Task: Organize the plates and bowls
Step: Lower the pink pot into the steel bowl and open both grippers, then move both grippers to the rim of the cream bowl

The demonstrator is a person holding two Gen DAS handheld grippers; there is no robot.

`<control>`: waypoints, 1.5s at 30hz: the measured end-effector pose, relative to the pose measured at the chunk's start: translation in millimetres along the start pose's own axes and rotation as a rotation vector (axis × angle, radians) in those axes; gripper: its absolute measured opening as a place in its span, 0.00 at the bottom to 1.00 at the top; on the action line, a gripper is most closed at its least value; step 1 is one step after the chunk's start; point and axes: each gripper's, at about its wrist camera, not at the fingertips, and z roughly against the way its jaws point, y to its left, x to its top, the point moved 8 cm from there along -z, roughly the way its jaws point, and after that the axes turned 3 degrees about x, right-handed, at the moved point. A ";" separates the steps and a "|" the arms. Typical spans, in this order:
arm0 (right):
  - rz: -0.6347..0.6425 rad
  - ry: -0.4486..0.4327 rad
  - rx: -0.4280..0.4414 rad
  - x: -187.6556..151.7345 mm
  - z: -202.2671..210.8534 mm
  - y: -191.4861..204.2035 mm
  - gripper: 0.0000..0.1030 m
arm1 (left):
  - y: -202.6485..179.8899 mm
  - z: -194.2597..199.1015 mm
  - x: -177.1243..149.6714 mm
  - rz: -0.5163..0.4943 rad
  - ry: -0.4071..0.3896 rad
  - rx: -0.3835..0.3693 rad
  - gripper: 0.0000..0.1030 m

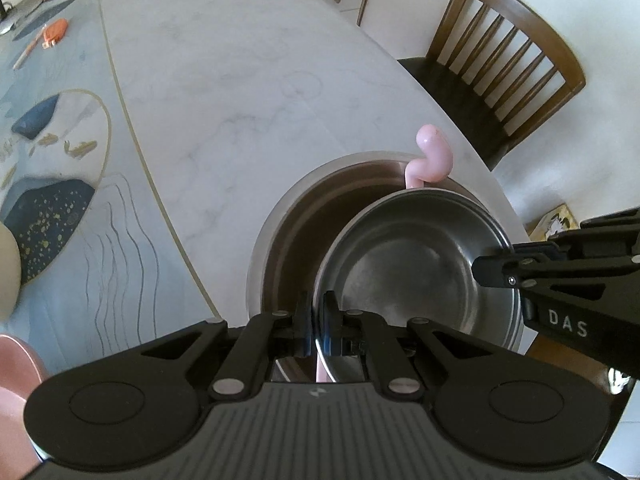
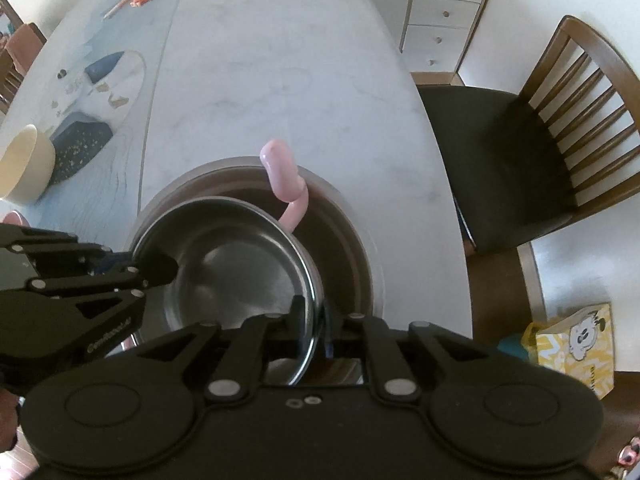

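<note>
Together we grip the small steel bowl (image 1: 416,264) by opposite rim edges, left gripper (image 1: 318,322) and right gripper (image 2: 316,320) clamped, above the bigger bowl (image 1: 296,216) with the pink spoon (image 1: 430,156) on the table (image 1: 224,60).

Pink spoon (image 1: 430,156) bowl end hidden behind steel bowl (image 1: 416,276).

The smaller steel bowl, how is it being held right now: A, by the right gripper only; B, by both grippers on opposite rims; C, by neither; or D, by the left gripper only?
B: the left gripper and the right gripper each pinch the smaller steel bowl at its rim on opposite sides.
</note>
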 end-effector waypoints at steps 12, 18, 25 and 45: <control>0.027 -0.050 0.002 -2.5 19.5 10.4 0.24 | 5.9 21.6 -3.6 0.020 -0.058 -0.028 0.08; 0.041 -0.104 0.022 -2.8 42.0 22.0 0.30 | 8.3 45.8 -4.3 0.014 -0.121 -0.024 0.08; 0.079 -0.186 0.062 5.3 72.0 45.8 0.39 | 21.0 85.5 -4.6 0.034 -0.224 -0.011 0.09; 0.343 -0.293 0.264 48.5 99.8 189.4 0.69 | 163.3 197.0 -54.0 0.336 -0.477 0.191 0.71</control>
